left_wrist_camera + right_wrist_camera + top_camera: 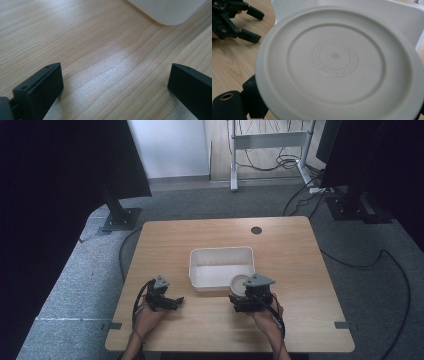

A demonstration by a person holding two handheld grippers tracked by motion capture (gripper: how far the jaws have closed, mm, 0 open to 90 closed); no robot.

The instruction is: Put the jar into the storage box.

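A round cream plate (240,283) with a raised rim is held on edge at the front right corner of the white bin (220,251). My right gripper (245,296) is shut on the plate. In the right gripper view the plate (334,62) faces the camera, showing embossed ring lettering, with the bin (402,17) behind it. My right gripper (337,107) has one black jaw showing at the lower left. My left gripper (177,301) rests open on the wooden table (290,285), left of the bin. Nothing lies between my left gripper's (115,85) jaws, and it also appears at the top left of the right gripper view (249,25).
A bin corner (170,12) lies ahead of the left jaws. The bin looks empty inside. A dark cable hole (256,230) sits near the table's far edge. Black stands (120,217) and a white desk frame (267,142) stand on the floor beyond.
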